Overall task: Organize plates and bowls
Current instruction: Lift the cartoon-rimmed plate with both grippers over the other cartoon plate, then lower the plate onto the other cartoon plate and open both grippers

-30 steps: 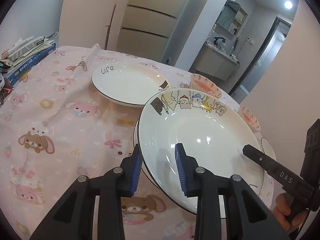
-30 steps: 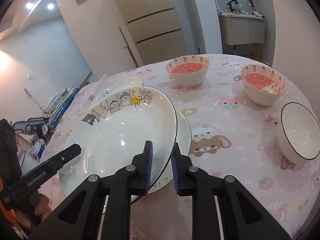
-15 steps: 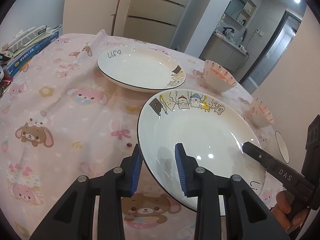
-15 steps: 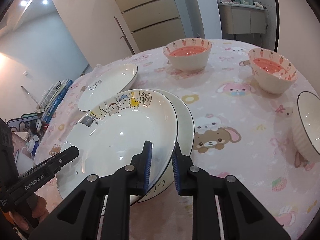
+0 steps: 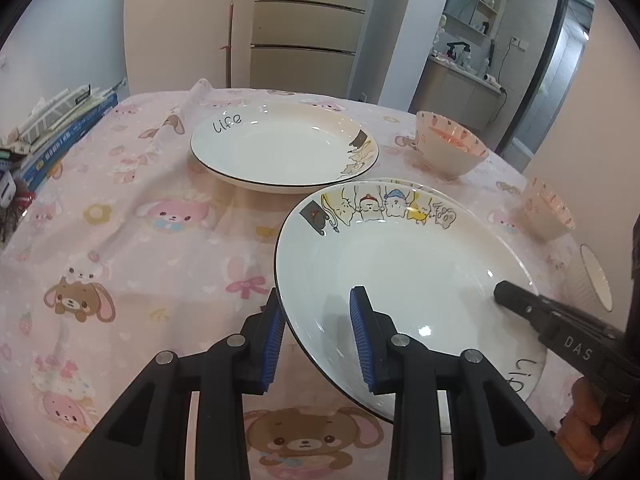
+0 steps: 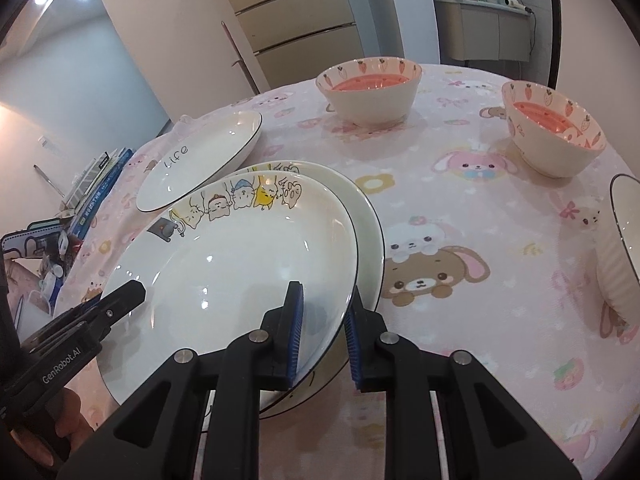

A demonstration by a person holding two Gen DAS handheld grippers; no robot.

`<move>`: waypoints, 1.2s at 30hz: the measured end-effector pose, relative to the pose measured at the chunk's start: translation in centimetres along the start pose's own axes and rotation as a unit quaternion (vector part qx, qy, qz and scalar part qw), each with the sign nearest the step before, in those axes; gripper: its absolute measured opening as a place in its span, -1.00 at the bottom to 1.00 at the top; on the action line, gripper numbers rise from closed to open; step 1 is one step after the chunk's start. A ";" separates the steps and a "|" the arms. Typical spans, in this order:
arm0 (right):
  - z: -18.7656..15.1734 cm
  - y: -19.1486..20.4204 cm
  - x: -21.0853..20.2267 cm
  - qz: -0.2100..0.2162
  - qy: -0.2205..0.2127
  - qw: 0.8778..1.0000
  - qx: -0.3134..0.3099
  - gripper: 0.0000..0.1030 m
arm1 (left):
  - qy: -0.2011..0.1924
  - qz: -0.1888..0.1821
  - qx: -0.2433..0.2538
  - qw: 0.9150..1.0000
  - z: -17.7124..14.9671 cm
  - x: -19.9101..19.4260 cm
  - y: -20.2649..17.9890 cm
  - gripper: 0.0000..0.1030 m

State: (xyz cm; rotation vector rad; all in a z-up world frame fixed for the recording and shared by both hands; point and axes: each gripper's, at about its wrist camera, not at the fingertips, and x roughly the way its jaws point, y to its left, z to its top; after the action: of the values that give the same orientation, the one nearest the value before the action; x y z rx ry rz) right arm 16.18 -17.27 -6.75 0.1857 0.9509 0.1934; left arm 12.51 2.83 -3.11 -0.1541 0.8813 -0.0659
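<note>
Both grippers hold one white cartoon-rimmed plate by opposite rims, just above a second matching plate lying on the table. My left gripper is shut on the plate's left rim. My right gripper is shut on the plate's right rim; its finger also shows in the left wrist view. A third white plate marked "Life" lies farther back; it also shows in the right wrist view.
Two carrot-patterned bowls stand at the back right and a white ribbed bowl at the far right. A stack of books lies at the table's left edge. A pink cartoon tablecloth covers the table.
The held plate has moved down and levelled out over the plate beneath it. Both grippers stayed shut on its rims.
</note>
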 end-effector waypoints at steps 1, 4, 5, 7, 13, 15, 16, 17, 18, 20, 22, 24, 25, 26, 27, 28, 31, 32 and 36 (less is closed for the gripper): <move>0.0 0.1 0.0 -0.004 -0.004 1.000 -0.004 -0.60 | -0.001 0.007 0.008 1.000 -0.1 0.1 -0.3 -0.35; 0.1 0.2 -0.1 -0.014 -0.013 1.000 -0.014 -0.60 | -0.008 0.040 0.040 0.998 -0.4 0.6 -1.4 -0.35; 0.2 0.2 -0.1 -0.017 -0.016 1.000 -0.017 -0.60 | -0.011 0.049 0.046 0.998 -0.5 0.7 -1.7 -0.35; 0.2 0.2 -0.2 -0.021 -0.023 0.999 -0.026 -0.58 | -0.012 0.050 0.039 0.998 -0.6 0.9 -1.6 -0.35; 0.1 0.7 -0.4 -0.031 -0.030 0.997 -0.059 -0.57 | -0.023 0.077 0.053 0.995 -1.0 1.1 -2.1 -0.35; 0.1 1.0 -0.4 -0.038 -0.032 0.996 -0.071 -0.56 | -0.024 0.077 0.053 0.995 -1.0 1.1 -2.0 -0.35; 0.0 1.1 -0.5 -0.042 -0.032 0.996 -0.078 -0.56 | -0.023 0.077 0.053 0.995 -1.0 1.1 -2.0 -0.35; 0.0 1.3 -0.6 -0.047 -0.032 0.995 -0.085 -0.55 | -0.023 0.077 0.052 0.995 -1.1 1.1 -2.0 -0.35; -0.1 1.5 -0.6 -0.054 -0.034 0.994 -0.093 -0.54 | -0.023 0.077 0.053 0.995 -1.1 1.1 -2.0 -0.35; -0.2 1.9 -0.7 -0.069 -0.038 0.991 -0.110 -0.53 | -0.023 0.075 0.057 0.995 -1.2 1.2 -2.0 -0.35; -0.3 2.2 -0.6 -0.089 -0.040 0.987 -0.126 -0.53 | -0.016 0.068 0.059 0.996 -1.2 1.4 -2.0 -0.35; -0.2 2.2 -0.5 -0.100 -0.044 0.984 -0.137 -0.53 | -0.014 0.064 0.056 0.996 -1.2 1.7 -1.8 -0.35; -0.2 2.3 -0.4 -0.106 -0.046 0.982 -0.146 -0.53 | -0.014 0.070 0.063 0.996 -1.3 1.9 -2.0 -0.35; -0.2 2.4 -0.4 -0.117 -0.051 0.979 -0.157 -0.53 | -0.018 0.078 0.072 0.994 -1.4 1.9 -2.2 -0.35; -0.2 2.6 -0.4 -0.126 -0.057 0.976 -0.166 -0.53 | -0.022 0.086 0.079 0.993 -1.5 1.9 -2.4 -0.35; -0.2 2.8 -0.5 -0.134 -0.063 0.973 -0.176 -0.53 | -0.026 0.092 0.085 0.992 -1.6 2.0 -2.7 -0.35; -0.3 3.0 -0.5 -0.145 -0.073 0.967 -0.196 -0.53 | -0.036 0.097 0.090 0.991 -1.8 2.1 -2.7 -0.35; -0.4 3.0 -0.4 -0.146 -0.074 0.966 -0.201 -0.53 | -0.035 0.094 0.088 0.991 -1.7 2.0 -2.6 -0.35; -1.1 3.4 0.3 -0.179 -0.070 0.951 -0.240 -0.65 | -0.040 0.099 0.096 0.990 -1.7 2.2 -2.7 -0.35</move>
State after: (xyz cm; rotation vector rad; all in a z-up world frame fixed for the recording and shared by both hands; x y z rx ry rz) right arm 15.16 -13.86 -6.77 -0.4172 0.7560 0.0698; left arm 12.62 -0.27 -5.37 0.1101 0.8021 0.0414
